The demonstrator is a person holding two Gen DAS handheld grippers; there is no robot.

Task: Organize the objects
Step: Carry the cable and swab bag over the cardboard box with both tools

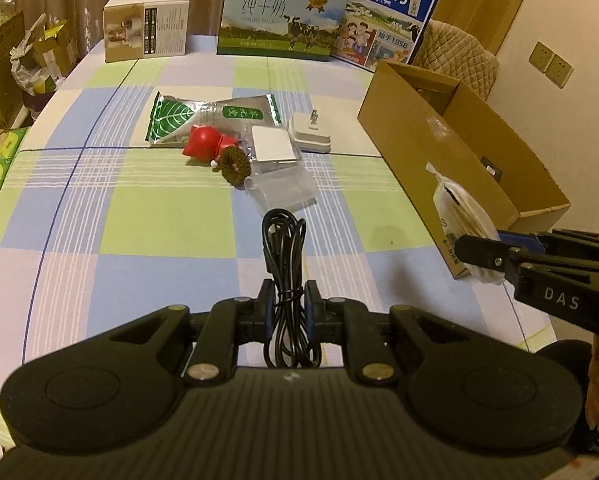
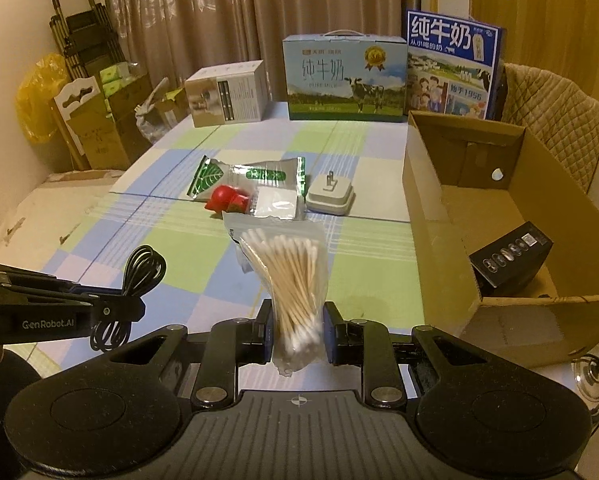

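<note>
My left gripper [image 1: 290,308] is shut on a bundled black cable [image 1: 285,248] and holds it above the checked tablecloth; it also shows in the right wrist view [image 2: 139,272]. My right gripper [image 2: 296,332] is shut on a clear bag of cotton swabs [image 2: 291,272], also seen from the left wrist [image 1: 459,216], just left of the open cardboard box [image 2: 431,216]. On the table lie a green and silver packet [image 1: 203,116], a red toy [image 1: 205,142], a brown hair tie [image 1: 235,165], a white square pad [image 1: 273,146], a white charger [image 1: 311,130] and a clear plastic bag [image 1: 285,192].
A black device [image 2: 507,260] lies inside the cardboard box. Two milk cartons [image 1: 283,20] [image 1: 387,20] and a white box [image 1: 147,26] stand along the table's far edge. Cardboard boxes [image 2: 99,128] and a folded trolley [image 2: 79,32] stand on the floor at the left.
</note>
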